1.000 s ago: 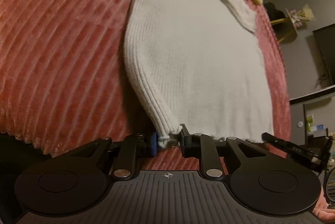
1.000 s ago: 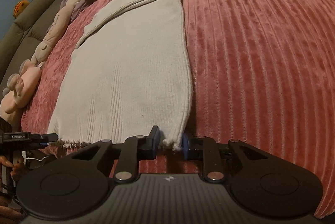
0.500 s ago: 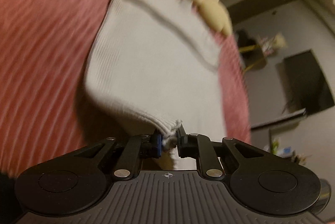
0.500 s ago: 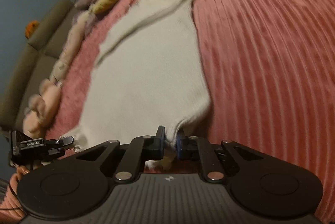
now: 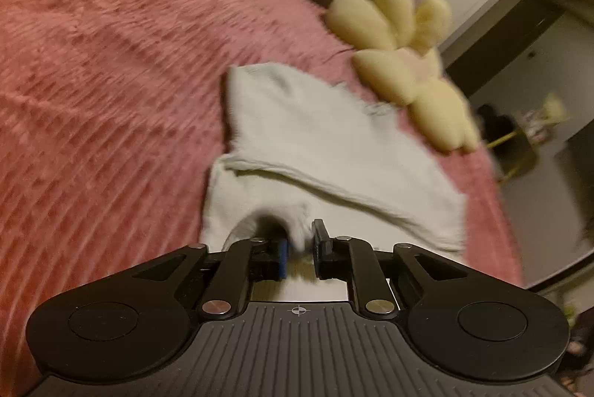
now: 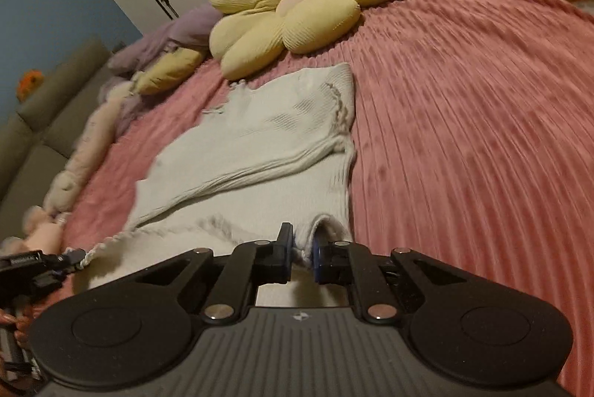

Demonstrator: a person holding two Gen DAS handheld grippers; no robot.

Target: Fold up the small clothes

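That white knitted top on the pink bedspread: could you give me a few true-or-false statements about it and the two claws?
1. The right claw pinches an edge of the white knitted top. True.
2. The top lies on a bare wooden floor. False: it lies on a pink ribbed bedspread.
3. A yellow flower-shaped cushion sits beyond the top's far end. True.
4. The left claw hangs empty, away from the cloth. False: white fabric sits between its fingers.
5. The top is rolled into a tight ball. False: it is spread out with one layer folded across it.
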